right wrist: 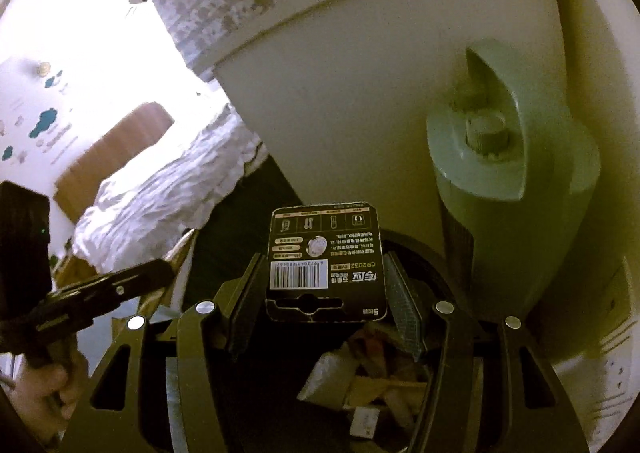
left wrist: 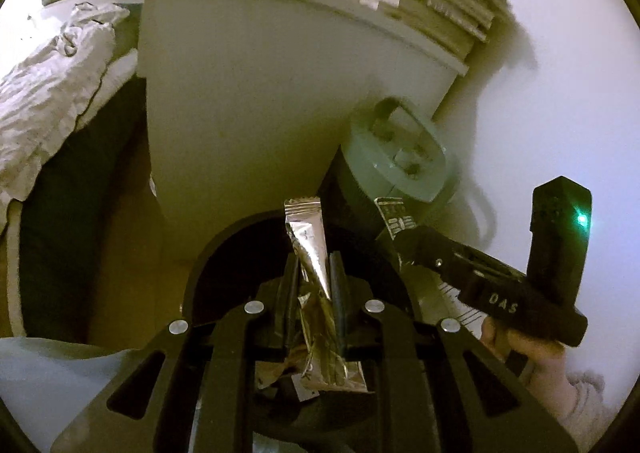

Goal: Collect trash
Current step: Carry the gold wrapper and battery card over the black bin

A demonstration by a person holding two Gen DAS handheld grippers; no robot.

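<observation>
My left gripper (left wrist: 314, 265) is shut on a silver foil sachet (left wrist: 310, 241), held upright over the open black trash bin (left wrist: 216, 249). My right gripper (right wrist: 324, 273) is shut on a black battery card pack (right wrist: 326, 261) with a barcode, held over the same bin (right wrist: 420, 253), where paper scraps (right wrist: 360, 381) lie inside. The right gripper also shows in the left wrist view (left wrist: 394, 227), to the right, with the card's edge (left wrist: 394, 213) showing. The left gripper's body shows at the left of the right wrist view (right wrist: 120, 289).
A white nightstand (left wrist: 256, 93) stands just behind the bin, with books (left wrist: 432, 5) on top. A grey-green cylindrical appliance (left wrist: 400, 153) stands right of the bin against the wall. A bed with rumpled white bedding (left wrist: 48, 85) lies to the left.
</observation>
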